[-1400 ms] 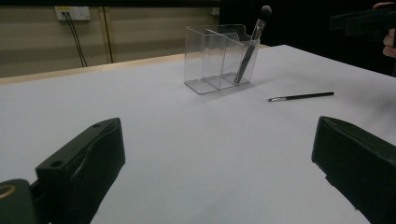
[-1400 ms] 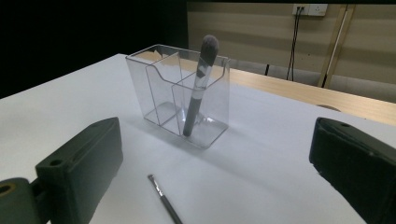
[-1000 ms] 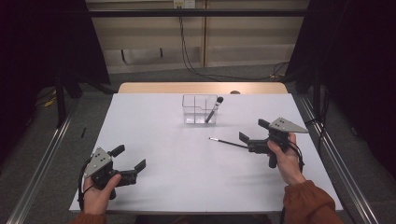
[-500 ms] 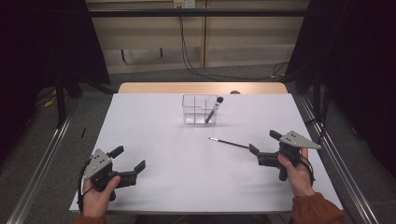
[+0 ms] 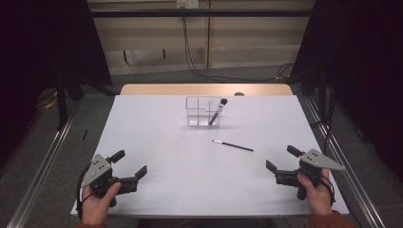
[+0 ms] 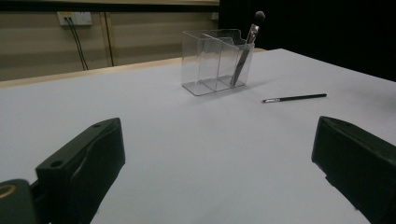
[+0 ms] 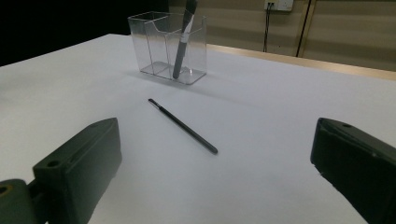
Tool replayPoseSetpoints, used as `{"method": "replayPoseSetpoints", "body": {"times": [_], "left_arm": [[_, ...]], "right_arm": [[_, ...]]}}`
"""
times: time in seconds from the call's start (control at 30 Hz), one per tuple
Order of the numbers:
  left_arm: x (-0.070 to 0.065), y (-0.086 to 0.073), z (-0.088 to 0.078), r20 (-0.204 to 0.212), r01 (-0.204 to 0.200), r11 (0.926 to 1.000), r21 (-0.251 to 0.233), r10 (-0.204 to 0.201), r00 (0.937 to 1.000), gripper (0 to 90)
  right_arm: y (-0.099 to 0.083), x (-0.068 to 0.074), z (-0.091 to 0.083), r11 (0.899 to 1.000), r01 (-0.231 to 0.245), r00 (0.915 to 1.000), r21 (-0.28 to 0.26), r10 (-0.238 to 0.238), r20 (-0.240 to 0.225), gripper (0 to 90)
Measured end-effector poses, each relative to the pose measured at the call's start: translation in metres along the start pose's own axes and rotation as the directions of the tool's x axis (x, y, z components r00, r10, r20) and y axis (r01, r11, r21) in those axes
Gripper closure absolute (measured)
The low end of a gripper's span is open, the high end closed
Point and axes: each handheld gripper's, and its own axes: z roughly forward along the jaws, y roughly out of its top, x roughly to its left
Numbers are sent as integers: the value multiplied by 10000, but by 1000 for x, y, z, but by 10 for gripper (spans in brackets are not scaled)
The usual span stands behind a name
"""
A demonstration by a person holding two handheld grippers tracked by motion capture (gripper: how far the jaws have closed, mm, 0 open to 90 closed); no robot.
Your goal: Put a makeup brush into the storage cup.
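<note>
A clear plastic organiser (image 5: pixel 203 112) (image 6: pixel 215 60) (image 7: pixel 168 49) with several compartments stands at the far middle of the white table (image 5: pixel 161 142). A thick makeup brush (image 5: pixel 218 111) (image 6: pixel 246 46) (image 7: pixel 182 39) leans upright in its right compartment. A thin black brush (image 5: pixel 233 146) (image 6: pixel 294 98) (image 7: pixel 183 126) lies flat on the table in front of the organiser, apart from both grippers. My left gripper (image 5: pixel 129 165) rests open near the front left corner, nothing between its jaws. My right gripper (image 5: pixel 282 159) is open near the front right edge, also empty.
A wooden strip (image 5: pixel 204 89) borders the table's far edge. Metal rails (image 5: pixel 45 161) run along both sides. Cables (image 5: pixel 190 52) hang from a wall socket behind. Dark curtains flank the space.
My right gripper has drawn back toward the front right corner, away from the thin brush, which stays lying on the table. The left gripper has stayed put.
</note>
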Motion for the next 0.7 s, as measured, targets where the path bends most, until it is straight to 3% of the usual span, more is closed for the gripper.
{"method": "replayPoseSetpoints", "body": {"times": [0.27, 0.7], "left_arm": [[-1, 0, -1, 3, -81, 10000, 46, 81, 10000, 26], [1, -1, 1, -26, -57, 9999, 123, 57, 10000, 26]], "right_arm": [[-5, -3, -11, 9999, -141, 9999, -56, 140, -46, 15], [1, -1, -4, 9998, -59, 9994, -180, 53, -352, 9]]}}
